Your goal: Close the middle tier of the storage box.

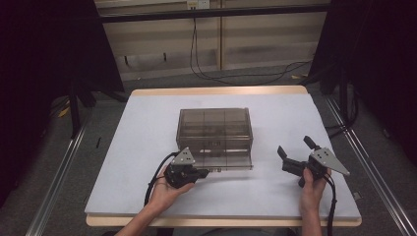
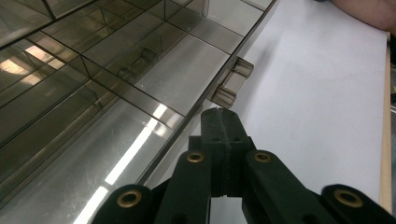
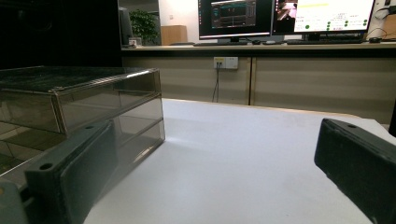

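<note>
- Smoked clear compartment box (image 1: 215,137), gridded lid, sits mid-table on white mat (image 1: 137,123), front wall toward near edge.
- Left gripper (image 1: 202,172) at box's near-left front corner; jaws pressed together on nothing, tips just short of small clear latch tab (image 2: 232,82) on front wall.
- Right gripper (image 1: 296,149) toward near-right corner of table, jaws spread wide, well apart from box.
- Step, judged: approach to latch. Next likely: nudge or pinch tab, steady box with right.
</note>
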The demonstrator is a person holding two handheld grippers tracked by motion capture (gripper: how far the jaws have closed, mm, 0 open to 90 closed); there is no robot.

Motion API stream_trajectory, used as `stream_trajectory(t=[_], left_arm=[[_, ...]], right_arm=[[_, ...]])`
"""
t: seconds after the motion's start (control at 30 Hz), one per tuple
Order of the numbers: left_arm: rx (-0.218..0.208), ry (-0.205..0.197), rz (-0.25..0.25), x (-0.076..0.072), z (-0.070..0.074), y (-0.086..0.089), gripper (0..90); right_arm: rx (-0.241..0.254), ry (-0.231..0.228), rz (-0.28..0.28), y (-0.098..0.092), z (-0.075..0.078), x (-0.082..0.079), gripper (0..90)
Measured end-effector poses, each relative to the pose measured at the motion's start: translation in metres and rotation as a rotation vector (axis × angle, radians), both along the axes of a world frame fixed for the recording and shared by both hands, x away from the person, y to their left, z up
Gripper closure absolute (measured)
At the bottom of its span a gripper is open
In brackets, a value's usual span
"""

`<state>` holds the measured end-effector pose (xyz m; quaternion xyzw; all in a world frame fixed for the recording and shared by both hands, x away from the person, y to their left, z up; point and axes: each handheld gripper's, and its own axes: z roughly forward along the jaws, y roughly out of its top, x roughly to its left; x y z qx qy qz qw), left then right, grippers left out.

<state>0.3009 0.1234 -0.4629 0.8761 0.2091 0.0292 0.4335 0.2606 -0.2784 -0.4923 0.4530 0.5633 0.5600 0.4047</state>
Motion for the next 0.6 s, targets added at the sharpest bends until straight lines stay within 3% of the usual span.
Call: stream_trajectory(t=[0.13, 0.2, 0.6], left_arm=[[-0.002, -0.001, 0.002, 0.0001, 0.0001, -0.0004, 90.0], [0.016, -0.002, -0.006, 0.0007, 0.0008, -0.0003, 90.0], [-0.002, -0.01, 0.014, 0.0018, 0.0006, -0.0015, 90.0]], right_arm=[[0.0, 0.0, 0.0, -0.0001, 0.0, 0.0, 0.0], [0.0, 0.001, 0.0, 0.0, 0.0, 0.0001, 0.0], [0.0, 0.0, 0.0, 0.0, 0.0, 0.0, 0.0]])
